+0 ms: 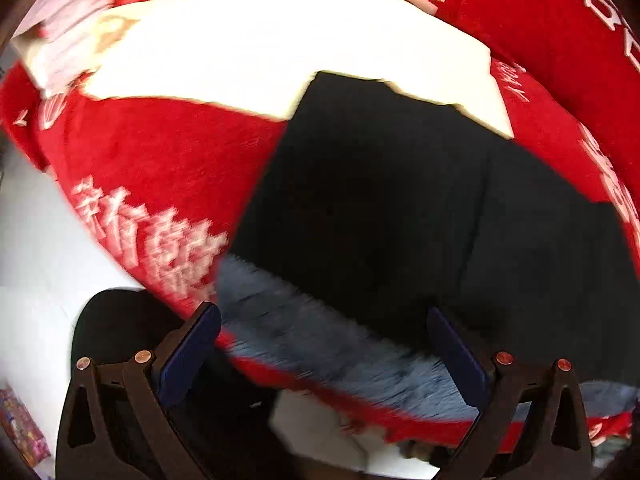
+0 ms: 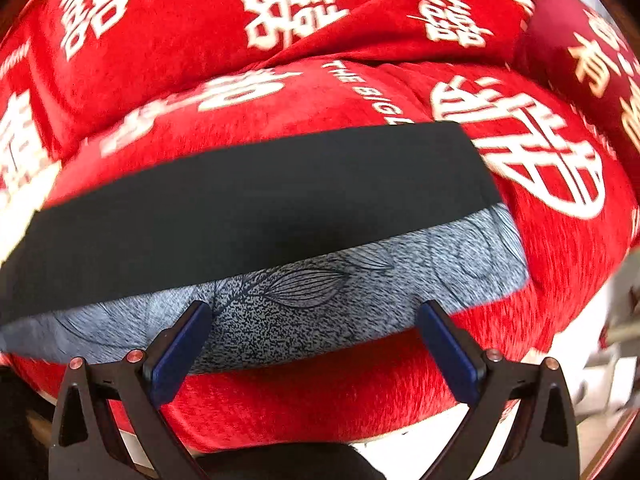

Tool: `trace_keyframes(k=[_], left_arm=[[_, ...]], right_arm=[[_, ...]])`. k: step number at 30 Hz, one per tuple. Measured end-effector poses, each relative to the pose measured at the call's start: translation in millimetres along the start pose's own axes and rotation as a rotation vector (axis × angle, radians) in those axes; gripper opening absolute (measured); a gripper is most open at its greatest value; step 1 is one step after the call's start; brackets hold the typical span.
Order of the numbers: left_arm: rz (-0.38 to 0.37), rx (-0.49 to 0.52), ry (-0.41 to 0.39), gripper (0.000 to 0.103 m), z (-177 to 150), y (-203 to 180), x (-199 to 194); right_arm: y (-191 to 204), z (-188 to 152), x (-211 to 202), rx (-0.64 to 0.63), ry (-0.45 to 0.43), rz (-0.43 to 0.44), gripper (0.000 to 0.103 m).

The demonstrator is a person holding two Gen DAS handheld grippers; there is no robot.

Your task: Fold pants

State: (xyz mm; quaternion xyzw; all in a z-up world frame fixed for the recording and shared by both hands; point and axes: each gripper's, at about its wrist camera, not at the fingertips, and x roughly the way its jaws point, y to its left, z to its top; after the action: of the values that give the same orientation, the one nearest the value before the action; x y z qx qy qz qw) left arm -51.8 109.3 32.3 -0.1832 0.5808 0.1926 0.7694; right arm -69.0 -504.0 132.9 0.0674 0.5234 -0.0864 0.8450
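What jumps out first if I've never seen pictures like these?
The bright red blanket with big cream characters fills both views. Across it lies the black pants, with a grey leaf-patterned band along the near edge. At the bottom, the right gripper and left gripper stand open, blue-padded.

Pants (image 1: 400,200) in left view: motion-blurred, grey band smeared, right part cut by frame edge. Blanket (image 2: 280,92) lettering blurred, cut at edges in right view.

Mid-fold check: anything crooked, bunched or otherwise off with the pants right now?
Nothing stands out. The black pants lie flat on the red blanket, grey patterned band along the near edge. Both hand-held grippers, left and right, are open and empty.
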Motion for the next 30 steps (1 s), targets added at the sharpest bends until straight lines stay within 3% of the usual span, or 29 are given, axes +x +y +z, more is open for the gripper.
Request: trace_keyframes(k=[1, 4, 7, 9, 11, 15, 18, 20, 24, 27, 30], left_arm=[[-0.026, 0.006, 0.007, 0.103, -3.8, 3.1, 0.8], [0.016, 0.014, 0.056, 0.103, -10.1, 5.8, 18.5], [0.044, -0.017, 0.089, 0.103, -7.8, 0.1, 19.2], [0.124, 0.055, 0.024, 0.103, -8.1, -13.4, -1.7], [0.098, 0.122, -0.03, 0.103, -9.9, -42.2, -17.2], [-0.024, 0.235, -0.035, 0.103, -17.2, -105.1, -33.3], [-0.107, 0.426, -0.01, 0.103, -37.4, -191.0, -34.3], [-0.14, 0.536, 0.007, 0.103, -54.5, -238.5, -32.9], [-0.226, 0.684, 0.077, 0.103, -87.2, -330.7, -28.8], [-0.218, 0.745, 0.071, 0.103, -95.2, -364.4, -30.0], [-0.187, 0.768, 0.082, 0.103, -103.3, -391.7, -22.3]], right_arm=[[3.3, 1.1, -3.6, -0.009, -0.014, 0.003, 0.103], [24.5, -0.4, 1.1, -0.08, 0.0, 0.028, 0.103], [32.2, -4.1, 20.5, -0.127, 0.058, -0.037, 0.103], [12.0, -5.3, 22.5, -0.052, 0.081, -0.048, 0.103], [-15.0, -6.2, 8.7, 0.044, 0.048, -0.021, 0.103], [-73.6, -19.0, -11.3, 0.203, 0.0, 0.022, 0.102], [-93.9, -30.5, -4.8, 0.291, 0.016, 0.111, 0.089], [-94.0, -33.1, 4.9, 0.305, 0.033, 0.17, 0.078], [-80.1, -32.7, 15.8, 0.262, 0.0, 0.189, 0.077], [-78.3, -22.4, 16.1, 0.265, -0.05, 0.262, 0.077], [-77.5, -6.9, 23.5, 0.243, -0.081, 0.261, 0.077]])
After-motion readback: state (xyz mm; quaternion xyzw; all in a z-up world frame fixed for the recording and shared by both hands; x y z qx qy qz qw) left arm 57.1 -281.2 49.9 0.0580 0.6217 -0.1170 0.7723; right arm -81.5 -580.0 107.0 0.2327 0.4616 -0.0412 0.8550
